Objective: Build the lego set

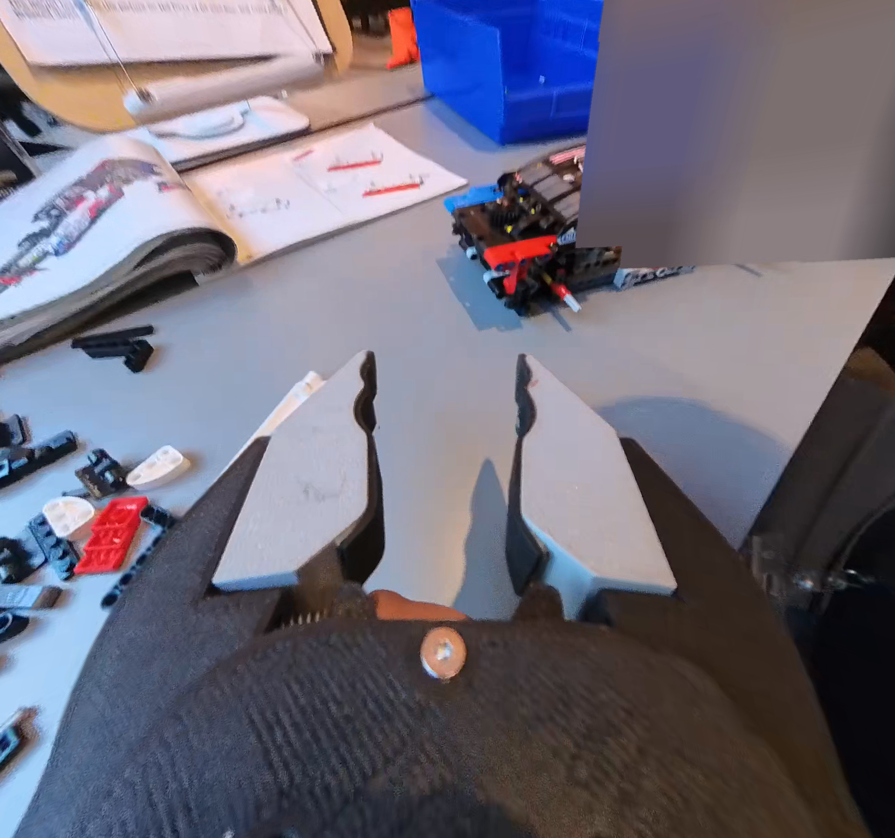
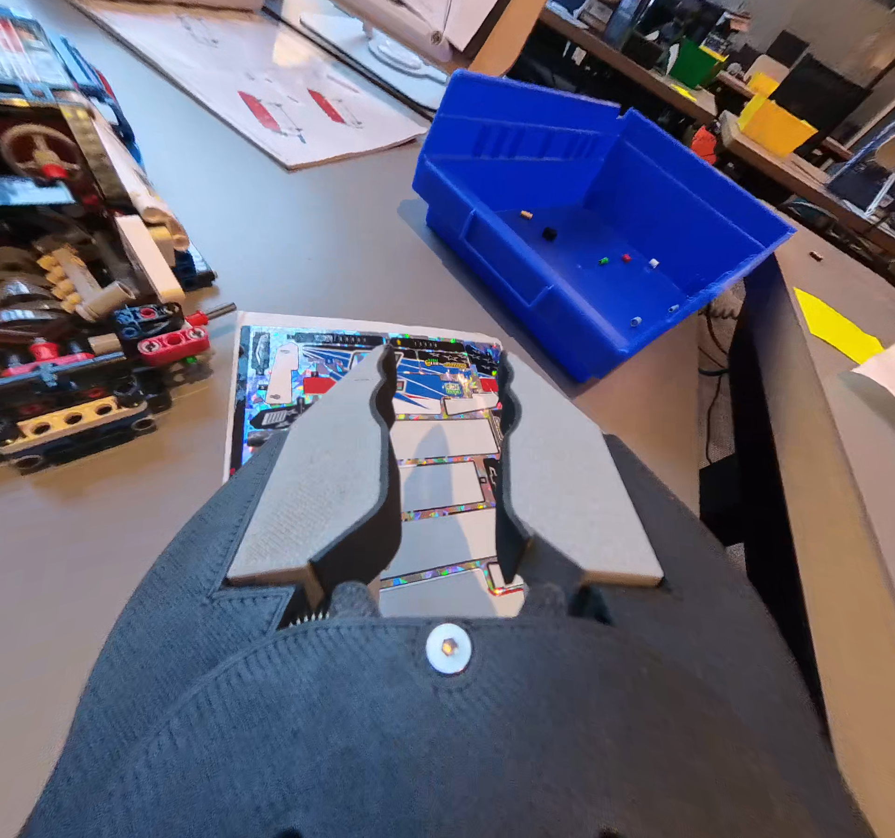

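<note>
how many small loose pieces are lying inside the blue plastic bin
7 in the blue plastic bin: tan and black toward the back, green, red and white mid-floor, two pale ones near the open front. Walls may hide more.

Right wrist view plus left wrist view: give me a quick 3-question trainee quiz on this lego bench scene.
1. True or false: the right gripper has its jaws shut on a brick.
2. What lies flat on the grey table directly under the right gripper? A) open instruction booklet B) glittery holographic sticker sheet C) red flat plate
3. Fill in: the few tiny loose pieces seen from the right wrist lie inside the ___ plastic bin.

Key
1. False: the jaws stand apart and empty, like those of the left gripper.
2. B, the glittery holographic sticker sheet, beside the partly built black and red lego vehicle.
3. Blue: the blue plastic bin.
</note>
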`<state>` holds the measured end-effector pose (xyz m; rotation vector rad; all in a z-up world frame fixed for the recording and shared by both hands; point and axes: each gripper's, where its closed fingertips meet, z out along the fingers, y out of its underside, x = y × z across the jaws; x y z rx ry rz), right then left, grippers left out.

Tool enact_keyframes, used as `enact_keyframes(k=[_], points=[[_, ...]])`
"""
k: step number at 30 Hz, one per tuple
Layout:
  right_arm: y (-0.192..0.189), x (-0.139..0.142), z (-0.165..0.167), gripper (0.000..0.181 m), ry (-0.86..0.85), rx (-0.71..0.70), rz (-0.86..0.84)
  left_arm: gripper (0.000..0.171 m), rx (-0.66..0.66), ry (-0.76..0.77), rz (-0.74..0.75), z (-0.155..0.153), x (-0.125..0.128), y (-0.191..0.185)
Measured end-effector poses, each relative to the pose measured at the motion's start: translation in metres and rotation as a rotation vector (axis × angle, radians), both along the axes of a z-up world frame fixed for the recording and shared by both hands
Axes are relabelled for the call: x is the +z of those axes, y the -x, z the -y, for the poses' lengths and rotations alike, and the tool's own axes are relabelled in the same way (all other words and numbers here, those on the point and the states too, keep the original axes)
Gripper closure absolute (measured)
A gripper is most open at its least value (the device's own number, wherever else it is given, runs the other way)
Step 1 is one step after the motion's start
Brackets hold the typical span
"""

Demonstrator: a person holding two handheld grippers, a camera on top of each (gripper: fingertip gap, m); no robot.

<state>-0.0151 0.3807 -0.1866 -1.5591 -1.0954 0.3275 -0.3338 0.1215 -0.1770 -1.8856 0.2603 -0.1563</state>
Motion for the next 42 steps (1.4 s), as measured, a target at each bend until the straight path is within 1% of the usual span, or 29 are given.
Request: enact_keyframes(k=[5,9,12,15,16,18,20,21,22,24,26,29,31,33,36,39,40,42], points=[[-0.001,-0.013,-0.016,0.144,-0.041,-0.005,0.116,0.122,-0.021,-0.092,0.037,-0.01,0.014,0.001],[-0.007,-0.009,-0.026,0.147,-0.041,-0.041,0.095,0.123,-0.024,-0.105,0.089,-0.016,0.018,0.005],[-0.009,-0.003,-0.027,0.149,-0.081,-0.065,0.076,0.125,-0.019,-0.139,0.123,-0.019,0.023,0.01],[-0.01,-0.001,-0.028,0.15,-0.099,-0.08,0.072,0.122,0.001,-0.141,0.119,-0.022,0.023,0.014],[-0.011,-0.001,-0.028,0.15,-0.099,-0.084,0.071,0.121,0.02,-0.128,0.073,-0.023,0.02,0.019],[-0.011,0.0,-0.028,0.149,-0.094,-0.088,0.065,0.12,0.079,-0.084,-0.076,-0.022,0.013,0.04],[-0.012,0.001,-0.029,0.149,-0.089,-0.09,0.053,0.117,0.074,0.0,-0.173,-0.018,0.006,0.057],[-0.013,0.002,-0.029,0.15,-0.088,-0.09,0.045,0.114,0.096,0.036,-0.205,-0.017,0.004,0.071],[-0.013,0.004,-0.028,0.15,-0.087,-0.088,0.034,0.114,0.09,0.081,-0.206,-0.014,0.001,0.08],[-0.013,0.006,-0.027,0.149,-0.083,-0.082,0.014,0.113,0.067,0.188,-0.151,-0.009,-0.01,0.09],[-0.013,0.008,-0.027,0.149,-0.083,-0.081,-0.001,0.114,0.029,0.28,-0.133,-0.007,-0.024,0.092],[-0.015,0.013,-0.025,0.149,-0.086,-0.082,-0.029,0.114,-0.017,0.401,-0.224,-0.003,-0.047,0.089],[-0.016,0.015,-0.025,0.149,-0.087,-0.082,-0.046,0.112,-0.015,0.45,-0.286,-0.003,-0.059,0.091],[-0.016,0.017,-0.025,0.149,-0.085,-0.078,-0.058,0.118,-0.028,0.455,-0.278,-0.004,-0.06,0.089],[-0.015,0.019,-0.023,0.15,-0.087,-0.07,-0.071,0.122,-0.029,0.475,-0.263,-0.004,-0.062,0.087],[-0.014,0.02,-0.022,0.15,-0.092,-0.063,-0.071,0.138,-0.028,0.476,-0.24,-0.005,-0.063,0.08],[-0.014,0.02,-0.021,0.15,-0.094,-0.061,-0.07,0.144,-0.02,0.474,-0.229,-0.005,-0.064,0.077],[-0.014,0.021,-0.021,0.151,-0.098,-0.06,-0.073,0.145,0.029,0.464,-0.194,-0.008,-0.064,0.073]])
